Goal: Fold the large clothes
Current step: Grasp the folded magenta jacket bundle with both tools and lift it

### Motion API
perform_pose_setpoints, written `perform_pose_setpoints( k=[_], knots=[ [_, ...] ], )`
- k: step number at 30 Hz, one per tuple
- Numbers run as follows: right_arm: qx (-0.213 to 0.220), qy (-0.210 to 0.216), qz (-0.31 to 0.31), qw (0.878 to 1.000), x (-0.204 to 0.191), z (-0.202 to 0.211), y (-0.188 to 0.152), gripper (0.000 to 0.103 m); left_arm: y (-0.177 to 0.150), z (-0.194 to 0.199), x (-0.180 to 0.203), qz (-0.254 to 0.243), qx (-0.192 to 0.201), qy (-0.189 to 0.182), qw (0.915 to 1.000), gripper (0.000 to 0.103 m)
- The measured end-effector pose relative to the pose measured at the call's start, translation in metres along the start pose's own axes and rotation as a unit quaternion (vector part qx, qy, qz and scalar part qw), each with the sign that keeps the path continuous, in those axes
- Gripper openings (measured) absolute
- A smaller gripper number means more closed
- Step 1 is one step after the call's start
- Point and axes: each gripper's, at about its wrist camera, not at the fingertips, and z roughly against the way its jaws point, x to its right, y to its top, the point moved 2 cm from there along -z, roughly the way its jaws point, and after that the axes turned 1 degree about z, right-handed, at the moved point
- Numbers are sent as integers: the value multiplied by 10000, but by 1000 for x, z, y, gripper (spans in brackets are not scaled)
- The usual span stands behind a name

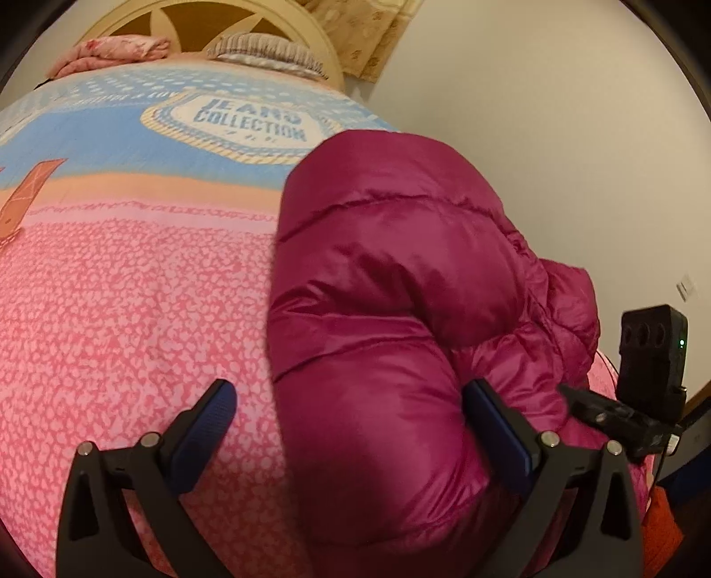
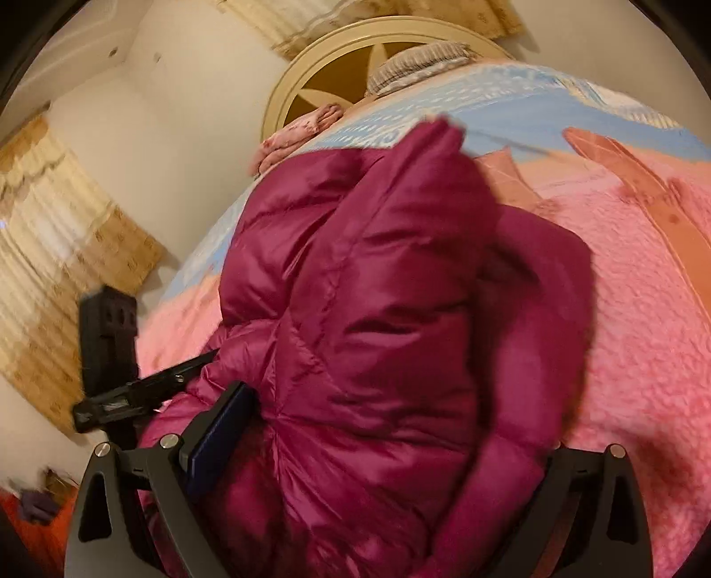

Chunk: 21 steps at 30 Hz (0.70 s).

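A puffy magenta quilted down jacket (image 1: 400,284) lies bunched on the bed's pink patterned cover (image 1: 124,311). The left hand-held gripper (image 1: 351,427) stands spread over the jacket's edge; the right hand-held gripper (image 2: 391,440) is spread too, jacket bulging between its fingers

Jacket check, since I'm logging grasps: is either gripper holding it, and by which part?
Neither hold is clear. The left gripper is open, straddling the jacket edge. The right gripper is also spread around the bulk; one finger is hidden.

Both wrist cams close, looking down-forward toward headboard (image 1: 249,18), sharing jacket (image 1: 400,289).
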Motion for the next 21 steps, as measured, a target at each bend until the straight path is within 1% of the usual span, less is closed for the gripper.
perform_pose_setpoints(
  k=[2, 3, 4, 5, 6, 7, 8, 10, 12, 14, 16, 19, 21],
  knots=[
    [-13, -127, 115, 9999, -5, -5, -2, 96, -1, -1, 5, -104, -29, 33, 9999, 103],
    [-19, -192, 143, 9997, -7, -6, -2, 91, -1, -3, 11, -219, -56, 33, 9997, 103],
    [-22, -227, 149, 9996, -8, -5, -3, 84, -2, -2, 16, -309, -58, 3, 9995, 93],
    [-26, -210, 127, 9997, -10, -4, -4, 78, -2, 0, 22, -398, -59, -109, 9991, 88],
    [-78, -88, 40, 9999, -12, -2, -5, 64, -3, 3, 29, -524, 29, -26, 9986, 85],
    [-88, -62, -15, 9999, -13, 4, -7, 59, -4, 6, 34, -653, 87, 74, 9978, 81],
    [-83, -137, 3, 9999, -17, 8, -8, 56, -4, 9, 39, -741, 120, 137, 9971, 79],
    [-65, -225, 46, 9997, -25, 18, -9, 45, -4, 15, 47, -794, 132, 182, 9966, 75],
    [20, -171, 26, 9998, -33, 31, -9, 41, -3, 23, 56, -764, 101, 84, 9970, 75],
    [116, -54, -23, 9999, -38, 48, -11, 39, -5, 34, 66, -685, 108, -101, 9975, 74],
    [174, -51, -24, 9998, -41, 63, -15, 39, -6, 42, 76, -656, 127, -271, 9974, 74],
    [387, -136, 43, 9992, -47, 98, -21, 38, -9, 50, 106, -843, 224, -464, 9951, 74],
    [577, -192, -12, 9981, -45, 127, -24, 38, -9, 56, 132, -1038, 298, -630, 9922, 74]
  ],
)
